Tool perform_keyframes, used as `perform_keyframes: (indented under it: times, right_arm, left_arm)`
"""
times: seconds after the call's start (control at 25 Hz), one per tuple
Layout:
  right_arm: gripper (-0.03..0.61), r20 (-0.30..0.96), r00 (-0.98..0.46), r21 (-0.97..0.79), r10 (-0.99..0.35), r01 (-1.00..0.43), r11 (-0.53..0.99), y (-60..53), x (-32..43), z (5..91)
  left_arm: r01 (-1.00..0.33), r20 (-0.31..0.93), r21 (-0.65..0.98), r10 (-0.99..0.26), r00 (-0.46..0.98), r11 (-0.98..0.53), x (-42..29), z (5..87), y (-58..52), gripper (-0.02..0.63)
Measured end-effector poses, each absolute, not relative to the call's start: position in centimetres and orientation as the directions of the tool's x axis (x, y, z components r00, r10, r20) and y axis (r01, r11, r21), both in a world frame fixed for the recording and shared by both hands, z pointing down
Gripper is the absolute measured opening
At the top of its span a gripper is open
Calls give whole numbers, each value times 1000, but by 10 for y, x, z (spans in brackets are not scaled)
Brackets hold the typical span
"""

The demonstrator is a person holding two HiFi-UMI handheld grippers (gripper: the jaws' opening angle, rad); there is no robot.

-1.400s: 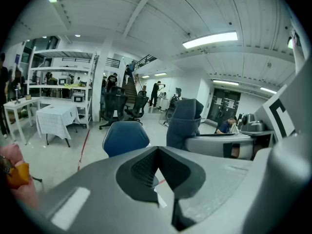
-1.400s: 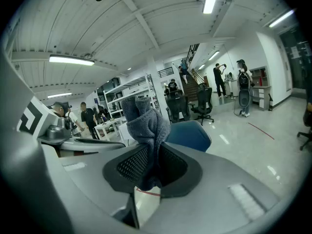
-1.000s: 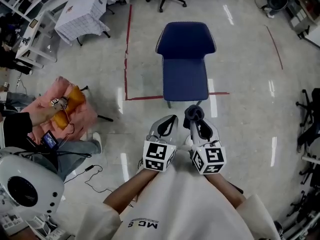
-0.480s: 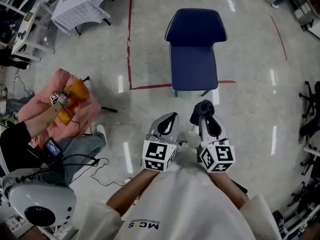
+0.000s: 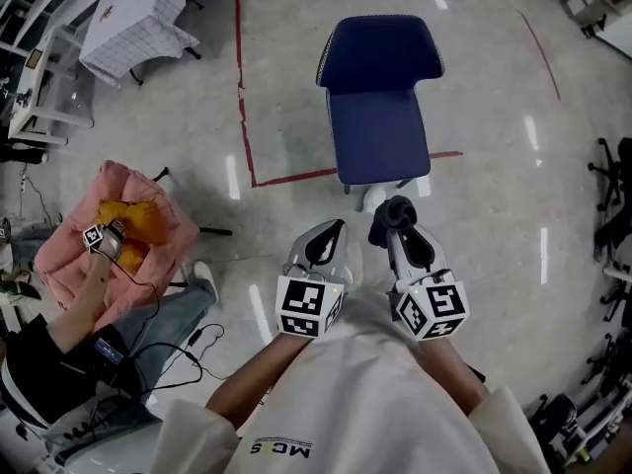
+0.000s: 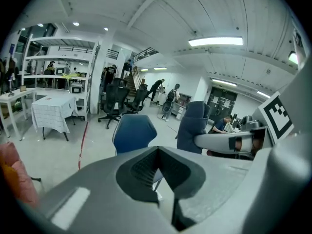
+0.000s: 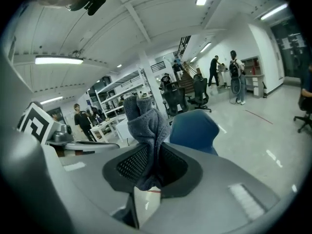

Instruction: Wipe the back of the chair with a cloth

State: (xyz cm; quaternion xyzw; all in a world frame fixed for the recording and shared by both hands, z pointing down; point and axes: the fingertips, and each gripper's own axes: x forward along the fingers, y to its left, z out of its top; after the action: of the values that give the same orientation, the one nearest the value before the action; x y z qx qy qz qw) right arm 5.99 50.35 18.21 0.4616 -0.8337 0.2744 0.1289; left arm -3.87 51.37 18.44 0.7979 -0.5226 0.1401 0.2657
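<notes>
A dark blue chair (image 5: 380, 131) stands on the floor ahead of me, seat toward me and backrest (image 5: 381, 52) on the far side. My right gripper (image 5: 395, 227) is shut on a bunched grey-blue cloth (image 5: 392, 212), which sticks up out of the jaws (image 7: 146, 123). It is held short of the chair's front edge, not touching it. My left gripper (image 5: 326, 243) hangs beside it, shut with nothing in it. The left gripper view shows the chair (image 6: 134, 133) past the jaws and the cloth (image 6: 192, 126) to the right. In the right gripper view the chair (image 7: 195, 129) sits behind the cloth.
A person sits on the floor at the left with a pink garment (image 5: 109, 235), and cables (image 5: 188, 349) trail nearby. Red tape lines (image 5: 245, 117) run left of the chair. A table with a white cover (image 5: 133, 18) stands at the far left, and office chairs (image 5: 617, 215) line the right edge.
Both grippers keep their pose and grip. The head view has shifted, so the chair sits a little higher and to the right. The seated person's hand has dropped lower and leftward.
</notes>
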Motion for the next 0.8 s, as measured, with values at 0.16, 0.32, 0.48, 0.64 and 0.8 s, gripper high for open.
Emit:
perform_keyframes:
  times: [0.16,0.32,0.48,0.64,0.8]
  right_arm:
    - [91,473,-556,-338,-684,-831,442,458,63,195]
    - [92,482,-561,-339,-674,-828,447,400,76,207]
    - [92,484,-590,-345,-647,-807,479,337,82,214]
    - [92,481,-616,-381,-624,-788,483,286,98,216]
    - [92,477,-613,-402,-630,-790,464,240,106,220]
  left_arm:
    - [-897,526,267,-726,442,-352,-28,196,465,0]
    - [-893,554,225,-703,446,-390,-18,208,405,0]
    - [-892,575,196,-689,442,-408,-7,210,338,0]
    - [-899,582,181,-694,424,-399,15,210,285,0]
    - [-908,602,180,-688,405,-377,25,217,243,0]
